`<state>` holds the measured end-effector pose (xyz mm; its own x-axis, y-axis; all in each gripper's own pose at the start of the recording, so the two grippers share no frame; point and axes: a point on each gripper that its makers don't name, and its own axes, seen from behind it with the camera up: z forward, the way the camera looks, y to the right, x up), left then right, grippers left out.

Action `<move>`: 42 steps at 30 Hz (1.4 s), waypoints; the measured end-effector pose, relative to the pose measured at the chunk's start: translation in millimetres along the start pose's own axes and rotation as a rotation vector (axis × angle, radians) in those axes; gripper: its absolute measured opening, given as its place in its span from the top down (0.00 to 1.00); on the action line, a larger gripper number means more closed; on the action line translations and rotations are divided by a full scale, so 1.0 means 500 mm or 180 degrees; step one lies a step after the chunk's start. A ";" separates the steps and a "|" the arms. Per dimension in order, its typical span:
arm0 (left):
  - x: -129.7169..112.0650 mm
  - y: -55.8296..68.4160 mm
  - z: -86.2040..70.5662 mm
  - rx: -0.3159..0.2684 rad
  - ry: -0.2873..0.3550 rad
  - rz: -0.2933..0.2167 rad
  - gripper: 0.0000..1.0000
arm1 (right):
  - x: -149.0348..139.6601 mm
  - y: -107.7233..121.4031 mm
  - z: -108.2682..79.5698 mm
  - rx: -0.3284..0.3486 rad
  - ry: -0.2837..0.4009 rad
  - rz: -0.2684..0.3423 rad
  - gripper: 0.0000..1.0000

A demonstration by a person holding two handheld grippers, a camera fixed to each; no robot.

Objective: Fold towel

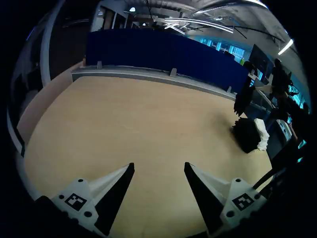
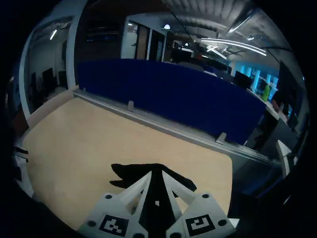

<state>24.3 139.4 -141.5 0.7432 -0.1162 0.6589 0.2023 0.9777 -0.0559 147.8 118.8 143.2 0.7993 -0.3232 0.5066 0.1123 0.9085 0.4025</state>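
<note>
Clamping the right gripper [image 2: 157,174] on the black towel [image 2: 130,172], lying crosswise near one end of the wooden table [image 2: 71,139], while holding the left gripper [image 1: 158,166] spread apart over bare wood, farther off.

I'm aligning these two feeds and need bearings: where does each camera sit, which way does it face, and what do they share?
Left gripper view: rides on the left tool, looking forward and down across the wooden table toward the blue partition; its two fingers, spread apart, show at the bottom.
Right gripper view: rides on the right tool, facing the partition across the table; its fingers are closed on a black towel.
Shared: the table and the partition.
</note>
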 end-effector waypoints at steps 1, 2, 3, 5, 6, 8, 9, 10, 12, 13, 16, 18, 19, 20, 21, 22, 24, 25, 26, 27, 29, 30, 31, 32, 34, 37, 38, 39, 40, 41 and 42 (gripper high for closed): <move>-0.001 0.002 0.000 -0.0002 -0.0003 -0.0001 0.07 | -0.006 0.000 -0.002 -0.0001 -0.0010 -0.0001 0.97; -0.002 0.003 0.000 -0.0004 -0.0006 -0.0002 0.07 | -0.011 0.000 -0.003 -0.0002 -0.0018 -0.0002 0.97; -0.003 0.005 0.001 -0.0006 -0.0008 -0.0001 0.06 | -0.016 -0.001 -0.005 -0.0001 -0.0026 -0.0001 0.97; -0.004 0.008 0.003 -0.0013 -0.0011 0.0008 0.06 | -0.027 -0.003 -0.011 0.0003 -0.0042 0.0010 0.97; -0.005 0.010 0.003 -0.0017 -0.0013 0.0013 0.06 | -0.033 -0.005 -0.014 0.0005 -0.0050 0.0015 0.97; -0.004 0.015 0.004 -0.0030 -0.0016 0.0027 0.07 | -0.043 -0.006 -0.022 0.0008 -0.0065 0.0027 0.97; -0.004 0.018 0.005 -0.0037 -0.0016 0.0033 0.07 | -0.048 -0.007 -0.027 0.0009 -0.0073 0.0030 0.97; -0.003 0.021 0.005 -0.0046 -0.0016 0.0040 0.07 | -0.053 -0.008 -0.033 0.0009 -0.0082 0.0029 0.97; -0.002 0.026 0.005 -0.0062 -0.0014 0.0052 0.07 | -0.063 -0.010 -0.045 0.0008 -0.0098 0.0028 0.97; -0.001 0.029 0.005 -0.0072 -0.0012 0.0057 0.07 | -0.069 -0.011 -0.053 0.0006 -0.0108 0.0025 0.97; -0.002 0.037 0.006 -0.0101 -0.0009 0.0070 0.06 | -0.089 -0.013 -0.073 -0.0006 -0.0142 0.0021 0.97; -0.003 0.041 0.007 -0.0120 -0.0009 0.0077 0.07 | -0.105 -0.014 -0.086 -0.0018 -0.0168 0.0025 0.97; -0.004 0.043 0.006 -0.0129 -0.0009 0.0081 0.07 | -0.115 -0.013 -0.092 -0.0026 -0.0184 0.0035 0.97; -0.004 0.046 0.006 -0.0138 -0.0009 0.0084 0.07 | -0.124 -0.013 -0.098 -0.0033 -0.0199 0.0044 0.97; -0.004 0.048 0.006 -0.0146 -0.0008 0.0088 0.07 | -0.134 -0.013 -0.104 -0.0039 -0.0213 0.0057 0.97; -0.004 0.050 0.005 -0.0153 -0.0008 0.0092 0.07 | -0.146 -0.012 -0.110 -0.0046 -0.0229 0.0076 0.97; -0.005 0.054 0.004 -0.0167 -0.0008 0.0099 0.07 | -0.167 -0.012 -0.122 -0.0059 -0.0257 0.0110 0.97; -0.005 0.055 0.003 -0.0175 -0.0008 0.0103 0.07 | -0.179 -0.011 -0.128 -0.0068 -0.0274 0.0130 0.97; -0.006 0.057 0.002 -0.0182 -0.0008 0.0107 0.07 | -0.190 -0.011 -0.133 -0.0076 -0.0290 0.0148 0.97; -0.006 0.058 0.002 -0.0187 -0.0009 0.0111 0.07 | -0.201 -0.010 -0.138 -0.0086 -0.0306 0.0165 0.97; -0.007 0.061 0.000 -0.0196 -0.0009 0.0121 0.07 | -0.226 -0.008 -0.147 -0.0111 -0.0343 0.0200 0.97; -0.007 0.062 -0.002 -0.0200 -0.0009 0.0126 0.07 | -0.238 -0.006 -0.151 -0.0125 -0.0362 0.0216 0.97; -0.007 0.063 -0.004 -0.0204 -0.0008 0.0133 0.06 | -0.253 -0.003 -0.155 -0.0147 -0.0387 0.0236 0.97; -0.007 0.064 -0.006 -0.0208 -0.0007 0.0139 0.07 | -0.267 0.000 -0.158 -0.0166 -0.0408 0.0254 0.97; -0.006 0.066 -0.009 -0.0214 -0.0006 0.0151 0.07 | -0.294 0.005 -0.164 -0.0198 -0.0452 0.0301 0.97; -0.007 0.067 -0.011 -0.0220 -0.0007 0.0164 0.06 | -0.332 0.010 -0.172 -0.0244 -0.0511 0.0375 0.97; -0.008 0.068 -0.010 -0.0221 -0.0009 0.0167 0.06 | -0.344 0.012 -0.174 -0.0260 -0.0529 0.0399 0.97; -0.008 0.068 -0.010 -0.0222 -0.0010 0.0170 0.06 | -0.355 0.014 -0.176 -0.0277 -0.0547 0.0423 0.97; -0.008 0.069 -0.010 -0.0225 -0.0013 0.0173 0.06 | -0.367 0.017 -0.179 -0.0298 -0.0566 0.0450 0.97; -0.008 0.071 -0.010 -0.0227 -0.0015 0.0176 0.06 | -0.378 0.020 -0.181 -0.0317 -0.0584 0.0475 0.97; -0.008 0.072 -0.010 -0.0230 -0.0016 0.0180 0.06 | -0.388 0.023 -0.183 -0.0338 -0.0600 0.0501 0.97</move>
<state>31.8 174.1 -150.2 0.7517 -0.0600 0.6568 0.2057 0.9675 -0.1470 48.0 216.1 -20.2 0.6888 -0.2105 0.6937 0.0647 0.9710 0.2303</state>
